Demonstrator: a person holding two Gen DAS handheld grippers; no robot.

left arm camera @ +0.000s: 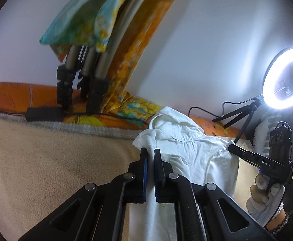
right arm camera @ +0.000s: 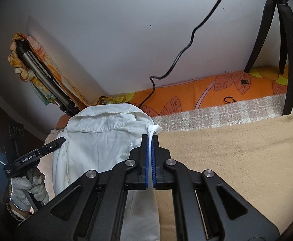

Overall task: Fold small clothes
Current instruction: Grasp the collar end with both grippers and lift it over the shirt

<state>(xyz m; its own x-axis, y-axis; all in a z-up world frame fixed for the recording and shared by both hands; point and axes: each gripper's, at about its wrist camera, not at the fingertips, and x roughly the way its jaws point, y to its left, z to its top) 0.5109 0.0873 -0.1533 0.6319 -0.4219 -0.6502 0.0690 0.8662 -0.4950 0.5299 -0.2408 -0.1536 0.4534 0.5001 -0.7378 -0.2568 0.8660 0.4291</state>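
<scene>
Shirt (left arm camera: 188, 146) hangs lifted over the blanket (left arm camera: 46, 160), unfolded: you hold one edge in the left claw (left arm camera: 150, 160) and a corner in the right claw (right arm camera: 150, 146), both clamped on cloth. No fold shows yet. Tripod (left arm camera: 82, 80), cable (right arm camera: 178, 56) and ring light (left arm camera: 285, 78) crowd the far side.

White collared shirt (left arm camera: 188, 146), wrinkled, held up off the tan blanket (left arm camera: 46, 160), collar at top, a pinched edge at each side, body hanging between
</scene>
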